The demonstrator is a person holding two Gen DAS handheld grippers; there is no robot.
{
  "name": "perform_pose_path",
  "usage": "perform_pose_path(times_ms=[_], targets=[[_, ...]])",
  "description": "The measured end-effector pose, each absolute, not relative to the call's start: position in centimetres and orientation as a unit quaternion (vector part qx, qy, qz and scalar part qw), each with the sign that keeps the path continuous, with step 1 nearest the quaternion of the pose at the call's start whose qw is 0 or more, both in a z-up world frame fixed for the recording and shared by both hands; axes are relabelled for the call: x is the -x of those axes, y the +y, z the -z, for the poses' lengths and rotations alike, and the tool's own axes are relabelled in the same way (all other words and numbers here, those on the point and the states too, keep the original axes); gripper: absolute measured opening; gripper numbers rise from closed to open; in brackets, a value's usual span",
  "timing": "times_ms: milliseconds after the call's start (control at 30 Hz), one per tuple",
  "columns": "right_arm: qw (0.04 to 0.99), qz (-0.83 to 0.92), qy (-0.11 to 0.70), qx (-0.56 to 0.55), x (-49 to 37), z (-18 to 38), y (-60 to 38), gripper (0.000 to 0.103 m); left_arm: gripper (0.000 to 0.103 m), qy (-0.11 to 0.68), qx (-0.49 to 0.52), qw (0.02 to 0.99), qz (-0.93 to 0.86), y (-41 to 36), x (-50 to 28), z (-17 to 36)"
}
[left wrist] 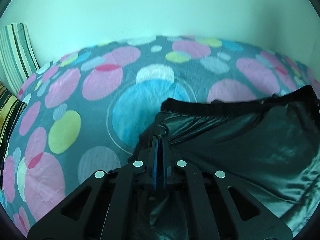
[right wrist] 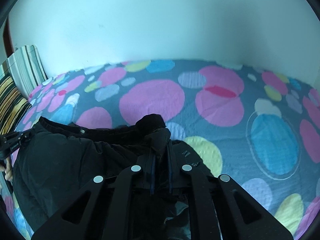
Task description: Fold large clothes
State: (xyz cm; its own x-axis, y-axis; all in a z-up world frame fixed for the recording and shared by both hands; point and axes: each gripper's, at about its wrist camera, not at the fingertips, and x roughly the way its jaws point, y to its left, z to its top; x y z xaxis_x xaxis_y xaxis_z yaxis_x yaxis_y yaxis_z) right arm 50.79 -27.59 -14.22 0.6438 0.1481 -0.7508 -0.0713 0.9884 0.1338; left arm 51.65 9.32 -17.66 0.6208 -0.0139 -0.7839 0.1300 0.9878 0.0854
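A bed point(left wrist: 66, 104) was covered with a grey sheet point(right wrist: 230, 140) printed with coloured circles. Striped pillows point(left wrist: 18, 56) were leaned against a plain pale wall point(right wrist: 160, 24).

Left tongs point(left wrist: 159, 138): blue-padded fingers point(left wrist: 155, 160) drawn together, pinching a fold of the black garment point(left wrist: 240, 140) at its left corner.
Black garment: glossy, quilted-looking fabric with a darker band point(left wrist: 200, 105) along its far edge, possibly a waistband or hem; it lies across the right half of the bed.
Bedsheet point(left wrist: 80, 100): grey, printed with pink, blue, green and white circles.
Striped cushions point(left wrist: 16, 56): propped at the far left against a pale wall point(left wrist: 160, 10).
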Motion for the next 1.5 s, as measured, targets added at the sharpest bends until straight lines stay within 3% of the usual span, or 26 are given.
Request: perform_pose_path(times_ms=[333,800,1067,1133,1167,1200,1233,1267,1300,1400,1500], targets=[[0.874,-0.044,0.481,-0.057,-52.9,20.7,-27.6,0.011,0.005,0.441,-0.1,0.891,0.039,7.5,-52.6,20.9],[0.888,-0.04,0.452,-0.077,-52.6,21.8,-27.9,0.012,0.005,0.401,-0.088,0.912,0.023,7.3,-51.9,22.1],[0.889,-0.033,0.452,-0.064,-52.5,21.0,-27.6,0.014,0.005,0.401,-0.134,0.906,0.005,6.3,-51.6,21.0],[0.89,-0.029,0.45,-0.062,-52.3,20.0,-27.6,0.019,0.013,0.401,-0.144,0.905,-0.002,6.4,-50.9,19.9],[0.891,-0.025,0.448,-0.066,-51.9,19.1,-27.9,0.028,0.027,0.398,-0.142,0.906,-0.002,6.7,-50.4,19.5],[0.892,-0.026,0.445,-0.074,-51.4,18.6,-28.1,0.04,0.048,0.393,-0.135,0.909,-0.003,7.1,-49.6,18.8],[0.896,-0.027,0.435,-0.089,-50.5,17.6,-28.6,0.046,0.056,0.389,-0.129,0.912,-0.003,7.4,-48.9,18.3],[0.899,-0.023,0.427,-0.096,-49.8,16.8,-28.9,0.056,0.061,0.381,-0.108,0.918,0.002,8.1,-47.4,17.3],[0.904,-0.016,0.415,-0.104,-48.5,15.8,-29.3,0.059,0.063,0.38,-0.094,0.92,0.006,8.5,-46.5,16.9],[0.907,-0.012,0.397,-0.141,-43.9,13.9,-30.7,0.062,0.072,0.395,-0.023,0.918,0.023,10.5,-42.7,16.0],[0.901,-0.012,0.398,-0.174,-39.7,13.7,-31.6,0.063,0.075,0.409,0.033,0.912,0.026,12.2,-38.3,16.2]])
